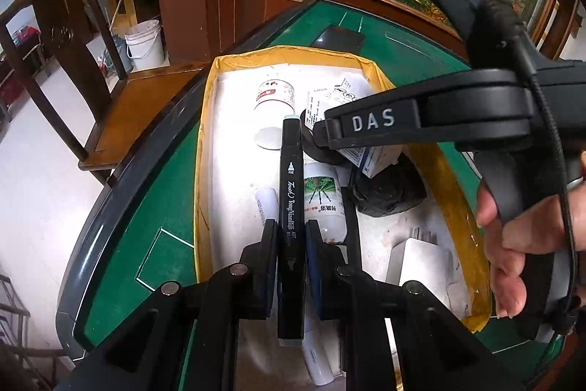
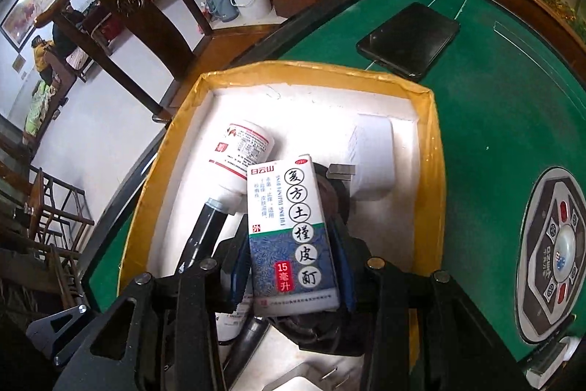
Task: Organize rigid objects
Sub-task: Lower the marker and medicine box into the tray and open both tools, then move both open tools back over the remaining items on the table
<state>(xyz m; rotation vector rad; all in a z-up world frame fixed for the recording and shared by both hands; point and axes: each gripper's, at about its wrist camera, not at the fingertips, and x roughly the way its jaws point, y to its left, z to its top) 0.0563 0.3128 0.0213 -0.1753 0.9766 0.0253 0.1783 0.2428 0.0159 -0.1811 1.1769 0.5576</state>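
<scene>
My left gripper (image 1: 292, 237) is shut on a black art marker (image 1: 291, 207) and holds it lengthwise above the yellow-rimmed white box (image 1: 205, 141). My right gripper (image 2: 289, 244) is shut on a white and blue medicine carton (image 2: 293, 237) over the same box (image 2: 436, 141); it enters the left wrist view from the right (image 1: 329, 131). In the box lie a white pill bottle (image 1: 274, 98), a second bottle with a green label (image 1: 326, 200), a roll of black tape (image 1: 322, 152), a black bag (image 1: 392, 189) and a white charger (image 2: 373, 156).
The box sits on a green mahjong table (image 2: 494, 134). A black phone (image 2: 410, 39) lies beyond the box. The table's control panel (image 2: 556, 266) is to the right. A wooden chair (image 1: 73, 61) and a white bucket (image 1: 144, 43) stand left of the table.
</scene>
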